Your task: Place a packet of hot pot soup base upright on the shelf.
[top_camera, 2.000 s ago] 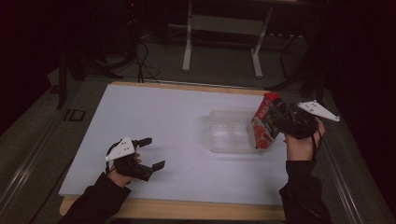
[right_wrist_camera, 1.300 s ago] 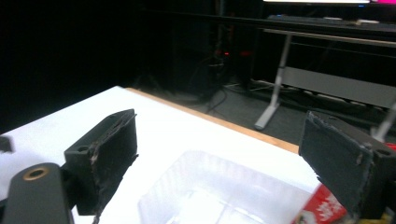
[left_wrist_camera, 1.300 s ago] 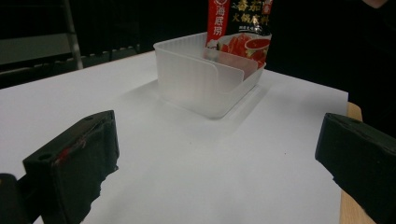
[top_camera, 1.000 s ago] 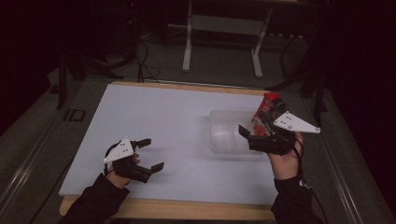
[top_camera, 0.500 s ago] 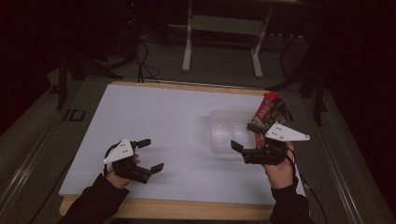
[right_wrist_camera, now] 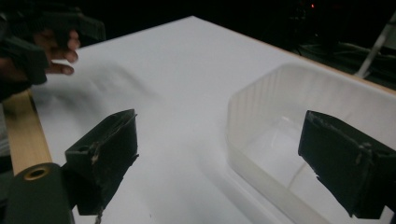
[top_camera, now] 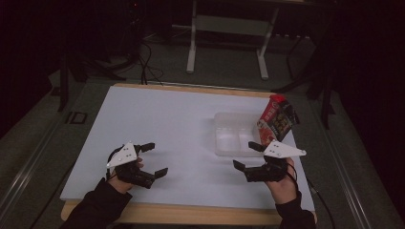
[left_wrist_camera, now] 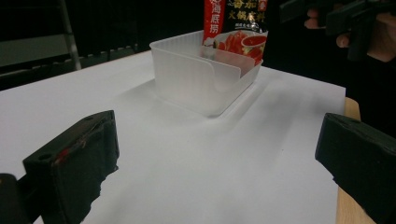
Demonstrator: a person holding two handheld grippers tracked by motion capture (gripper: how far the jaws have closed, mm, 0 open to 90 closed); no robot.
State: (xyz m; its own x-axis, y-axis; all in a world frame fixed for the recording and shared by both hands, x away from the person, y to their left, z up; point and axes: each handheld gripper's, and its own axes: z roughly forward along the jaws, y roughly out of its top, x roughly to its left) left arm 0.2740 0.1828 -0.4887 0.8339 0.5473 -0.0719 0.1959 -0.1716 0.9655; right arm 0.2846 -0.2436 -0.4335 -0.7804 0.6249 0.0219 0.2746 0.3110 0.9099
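Red sauce packet (top_camera: pixel 277 119) stands tilted in clear plastic tub (top_camera: pixel 236 136), leaning on tub's far right corner. Tub sits on white worktop (top_camera: pixel 167 124).

Your right gripper (top_camera: pixel 252 161) hovers just in front of tub, jaws wide apart, holding nothing. Your left gripper (top_camera: pixel 150 160) sits well left of tub, jaws wide apart too, holding nothing.

Packet looks wobbly. If you fix it, come from above tub, go slow, pinch top edge. Keep jaws off tub wall, or tub slides. Left gripper can steady tub's near wall.
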